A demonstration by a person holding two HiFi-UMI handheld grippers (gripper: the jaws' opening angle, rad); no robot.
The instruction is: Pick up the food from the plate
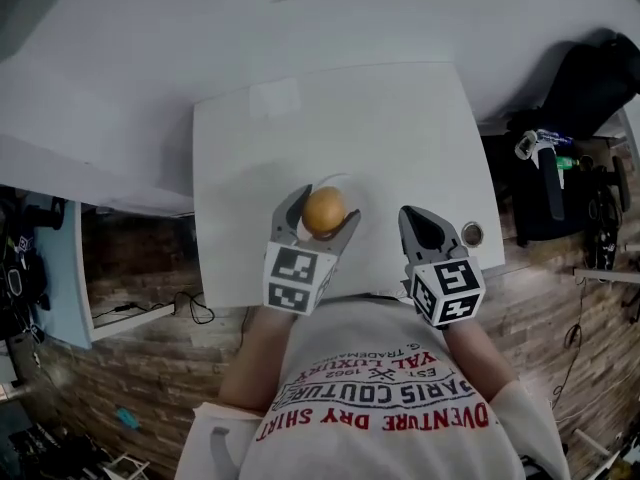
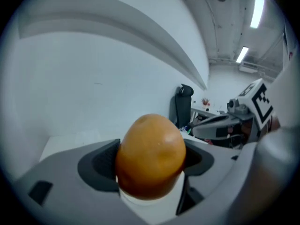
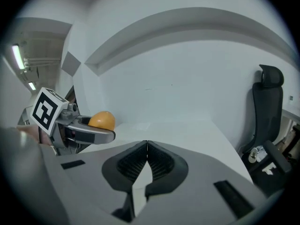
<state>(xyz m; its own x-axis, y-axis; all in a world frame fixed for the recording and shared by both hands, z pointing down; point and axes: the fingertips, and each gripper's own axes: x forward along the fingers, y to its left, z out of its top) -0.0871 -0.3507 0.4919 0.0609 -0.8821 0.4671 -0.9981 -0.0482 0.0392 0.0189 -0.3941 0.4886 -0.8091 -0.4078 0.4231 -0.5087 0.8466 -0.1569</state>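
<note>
The grasp looks made. The left gripper [image 1: 326, 208] is pinching the food [image 2: 150, 156], a rounded orange-brown piece seated between its two jaw pads, with each pad against one side of it. The right gripper [image 3: 147, 146] is empty, its jaws pressed together, and it hangs just to the right of the left one over the near part of the table [image 1: 400, 128].

What I judge to be left is lifting the food clear of the plate [image 1: 347, 181]. The plate is white on a white table and shows only as a faint rim beyond and under the left gripper. No view settles whether the food rests on it or hangs just above it.

The head view gives the layout from above: food directly over the plate, both grippers side by side. The left gripper view alone shows the grip close up, with the pads on the food's flanks and something white beneath, probably the plate. The right gripper view shows the left gripper from the side, with the food's top standing up above the jaw. It also shows a chair [image 3: 267, 107] well off to its right.
</note>
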